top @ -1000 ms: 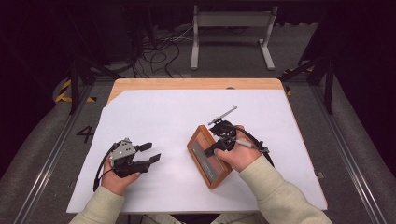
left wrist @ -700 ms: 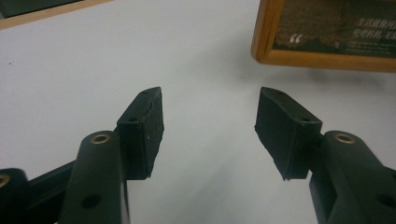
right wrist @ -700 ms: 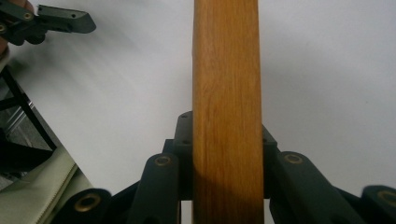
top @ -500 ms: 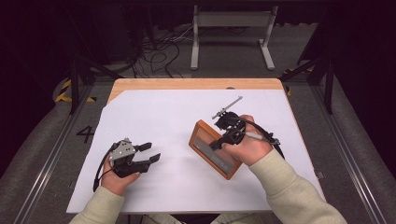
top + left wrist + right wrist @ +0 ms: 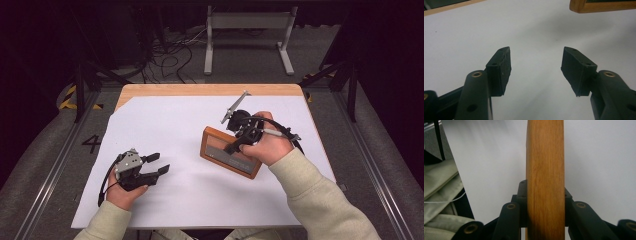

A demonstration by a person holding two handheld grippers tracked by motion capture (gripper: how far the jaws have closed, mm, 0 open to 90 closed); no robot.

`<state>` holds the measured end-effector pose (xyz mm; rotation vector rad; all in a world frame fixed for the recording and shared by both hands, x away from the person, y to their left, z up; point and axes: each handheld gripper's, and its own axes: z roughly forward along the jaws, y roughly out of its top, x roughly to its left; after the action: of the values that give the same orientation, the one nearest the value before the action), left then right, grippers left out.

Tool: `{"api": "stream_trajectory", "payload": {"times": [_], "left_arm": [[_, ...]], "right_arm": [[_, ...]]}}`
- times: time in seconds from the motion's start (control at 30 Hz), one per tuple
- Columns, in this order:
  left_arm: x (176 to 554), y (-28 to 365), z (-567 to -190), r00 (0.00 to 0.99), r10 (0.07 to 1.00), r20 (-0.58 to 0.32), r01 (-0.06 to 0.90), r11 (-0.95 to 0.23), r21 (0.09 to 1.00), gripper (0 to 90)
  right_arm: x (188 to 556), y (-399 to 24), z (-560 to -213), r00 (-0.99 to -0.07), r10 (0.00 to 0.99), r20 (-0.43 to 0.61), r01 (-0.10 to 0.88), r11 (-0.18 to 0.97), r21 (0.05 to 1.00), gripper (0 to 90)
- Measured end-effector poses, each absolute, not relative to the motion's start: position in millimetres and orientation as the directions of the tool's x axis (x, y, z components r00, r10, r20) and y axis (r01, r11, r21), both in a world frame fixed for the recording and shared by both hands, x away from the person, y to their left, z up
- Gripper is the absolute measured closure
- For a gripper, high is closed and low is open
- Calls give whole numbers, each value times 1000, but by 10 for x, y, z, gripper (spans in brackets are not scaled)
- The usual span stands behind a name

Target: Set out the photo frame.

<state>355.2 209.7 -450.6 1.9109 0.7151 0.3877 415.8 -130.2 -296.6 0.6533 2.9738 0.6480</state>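
The right gripper point(image 5: 235, 146) is clamped on the rim of a wooden tray point(image 5: 212, 141), with one jaw against each face of the edge. The right gripper view confirms this: the tray's wooden edge point(image 5: 545, 170) runs upright between the two black jaws, and both press on it. The tray is held tilted over the white sheet point(image 5: 180, 125) that covers the table point(image 5: 200, 90), right of centre; its near end appears to be clear of the sheet, though the high view does not settle this. The tray's inside is a shallow grey panel point(image 5: 225, 154); no contents can be made out in it.

The left gripper point(image 5: 159, 164) rests low at the sheet's near left, well apart from the tray. Its jaws stand spread with only bare sheet between them. A corner of the tray point(image 5: 599, 6) shows beyond them in the left gripper view.
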Motion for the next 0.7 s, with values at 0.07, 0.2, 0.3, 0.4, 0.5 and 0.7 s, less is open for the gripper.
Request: {"api": "stream_trajectory", "payload": {"times": [0.07, 0.2, 0.3, 0.4, 0.5, 0.7], "left_arm": [[3546, 2112, -4506, 769, 638, -45, 308, -308, 900, 413], [3537, 2125, -4509, 766, 642, -47, 311, -305, 900, 413], [3530, 2127, -4509, 763, 644, -56, 317, -297, 901, 414], [3531, 2129, -4510, 762, 644, -57, 318, -296, 901, 414], [3537, 2125, -4512, 765, 642, -55, 315, -298, 901, 415], [3547, 2120, -4516, 767, 639, -53, 314, -301, 900, 415]], "right_arm": [[4183, -1274, -2949, -928, 370, 39, 355, 849, 392, 719], [4244, -1229, -2919, -954, 299, 1, 278, 886, 371, 718], [4288, -1202, -2903, -967, 255, -17, 231, 902, 364, 719], [4331, -1191, -2897, -972, 235, -25, 212, 913, 349, 720], [4374, -1182, -2907, -978, 204, -43, 178, 923, 342, 720], [4454, -1139, -2989, -992, 111, -65, 86, 947, 310, 721]]}}
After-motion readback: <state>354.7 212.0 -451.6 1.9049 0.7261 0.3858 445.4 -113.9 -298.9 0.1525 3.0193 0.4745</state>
